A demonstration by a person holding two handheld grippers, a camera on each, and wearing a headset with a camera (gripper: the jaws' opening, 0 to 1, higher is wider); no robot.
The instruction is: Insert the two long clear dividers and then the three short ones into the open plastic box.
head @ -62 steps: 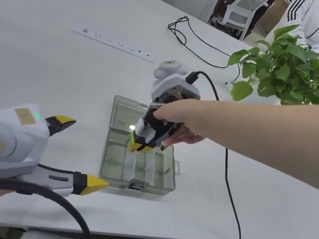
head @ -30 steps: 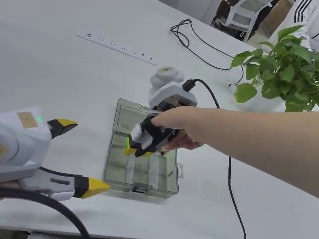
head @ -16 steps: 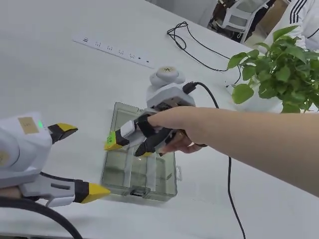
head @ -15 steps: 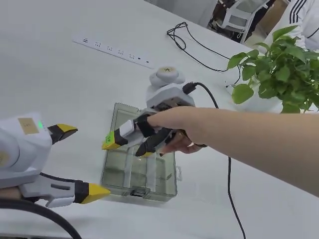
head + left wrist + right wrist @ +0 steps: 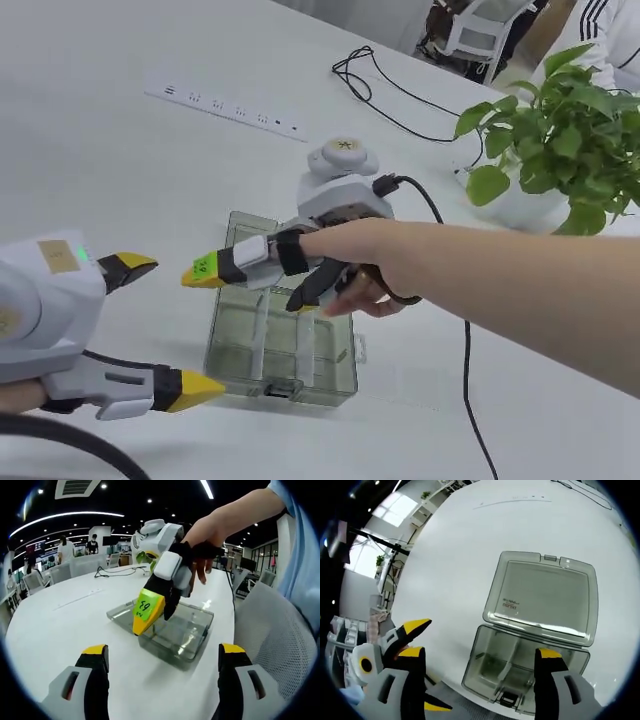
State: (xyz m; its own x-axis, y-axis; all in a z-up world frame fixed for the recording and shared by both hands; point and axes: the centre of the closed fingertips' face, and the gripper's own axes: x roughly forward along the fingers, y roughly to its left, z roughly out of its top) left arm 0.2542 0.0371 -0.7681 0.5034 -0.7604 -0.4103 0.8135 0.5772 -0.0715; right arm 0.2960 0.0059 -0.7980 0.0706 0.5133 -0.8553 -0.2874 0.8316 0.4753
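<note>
The clear plastic box [image 5: 232, 352] lies open on the white table, its lid [image 5: 245, 232] flat behind it. Two long clear dividers [image 5: 258, 335] stand lengthwise in the base. My right gripper [image 5: 255, 285] hovers open just above the box, one yellow tip out past its left edge, nothing between the jaws. My left gripper [image 5: 165, 330] is open and empty, left of the box near the table's front edge. In the right gripper view the base [image 5: 485, 677] and lid [image 5: 545, 597] lie below my right gripper [image 5: 480, 655]. In the left gripper view my left gripper [image 5: 162, 652] faces the box [image 5: 192, 645].
A white power strip [image 5: 230, 105] and a black cable [image 5: 400, 95] lie at the back. A potted plant [image 5: 560, 110] stands at the right. A white round object [image 5: 343, 155] sits behind the lid. The right gripper's cable [image 5: 465, 340] trails right of the box.
My right gripper was shut with its tips down in the box; it has since opened and lifted a little. The left gripper has stayed open in about the same place.
</note>
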